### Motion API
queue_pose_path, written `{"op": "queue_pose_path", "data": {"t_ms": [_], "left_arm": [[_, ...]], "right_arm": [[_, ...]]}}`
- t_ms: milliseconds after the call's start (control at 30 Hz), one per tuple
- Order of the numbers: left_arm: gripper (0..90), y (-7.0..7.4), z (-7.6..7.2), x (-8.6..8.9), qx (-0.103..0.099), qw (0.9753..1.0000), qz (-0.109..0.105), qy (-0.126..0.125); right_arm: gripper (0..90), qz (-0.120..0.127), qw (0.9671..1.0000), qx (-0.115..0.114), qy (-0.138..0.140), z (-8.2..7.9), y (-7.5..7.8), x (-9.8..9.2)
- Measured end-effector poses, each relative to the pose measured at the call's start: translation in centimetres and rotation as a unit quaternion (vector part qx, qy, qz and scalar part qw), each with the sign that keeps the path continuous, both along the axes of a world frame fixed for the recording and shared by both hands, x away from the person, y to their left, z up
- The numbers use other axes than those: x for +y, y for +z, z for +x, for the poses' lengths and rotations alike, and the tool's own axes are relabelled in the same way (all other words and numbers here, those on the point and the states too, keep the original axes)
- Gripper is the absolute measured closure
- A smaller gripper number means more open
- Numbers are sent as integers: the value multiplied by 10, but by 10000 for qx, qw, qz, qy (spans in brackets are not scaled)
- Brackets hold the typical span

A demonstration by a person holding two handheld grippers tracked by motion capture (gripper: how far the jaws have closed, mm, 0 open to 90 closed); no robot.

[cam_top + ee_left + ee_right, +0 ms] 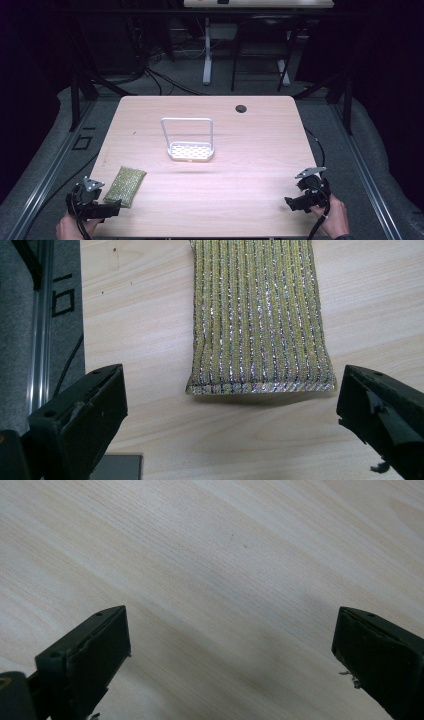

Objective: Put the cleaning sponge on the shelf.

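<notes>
Lying just ahead of left hand-held gripper point(230, 405), sponge point(257, 315)

— Where's the pouch point(125, 186) from your seat?
— On the worktop point(240, 195), near your front left corner, just ahead of your left tool point(107, 210).
— And the rack point(190, 150)?
— Mid-worktop, behind and right of the pouch, well apart. Your right tool point(295, 202) sits at the front right.

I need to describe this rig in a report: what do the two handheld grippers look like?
Both are black. The left gripper and right gripper each carry a grey three-cornered plate on top and trail a black cable. Each has two blocky black jaws with small holes near the tips. No sleeves are visible at the hands.
</notes>
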State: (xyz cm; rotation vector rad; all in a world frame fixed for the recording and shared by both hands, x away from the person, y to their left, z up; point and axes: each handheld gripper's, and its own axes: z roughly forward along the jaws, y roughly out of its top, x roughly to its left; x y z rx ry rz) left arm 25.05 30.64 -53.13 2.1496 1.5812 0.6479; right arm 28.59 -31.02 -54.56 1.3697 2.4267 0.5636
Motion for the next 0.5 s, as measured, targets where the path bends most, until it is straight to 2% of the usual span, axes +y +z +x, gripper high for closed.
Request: {"op": "queue_pose_path", "data": {"t_ms": [167, 267, 367, 500], "left_arm": [[0, 0, 1, 1, 3, 10000, -32, -75], [0, 1, 2, 3, -32, 10000, -84, 5], [0, 2, 4, 5, -17, 9998, -173, 49], [0, 1, 9, 3, 45, 9999, -163, -8]], "right_arm": [[14, -27, 10000, -35, 66, 0, -1, 2], [15, -39, 10000, -13, 88, 0, 0, 4], [5, 50, 9999, -41, 130, 0, 0, 2], [3, 121, 9998, -31, 126, 0, 1, 1]]}}
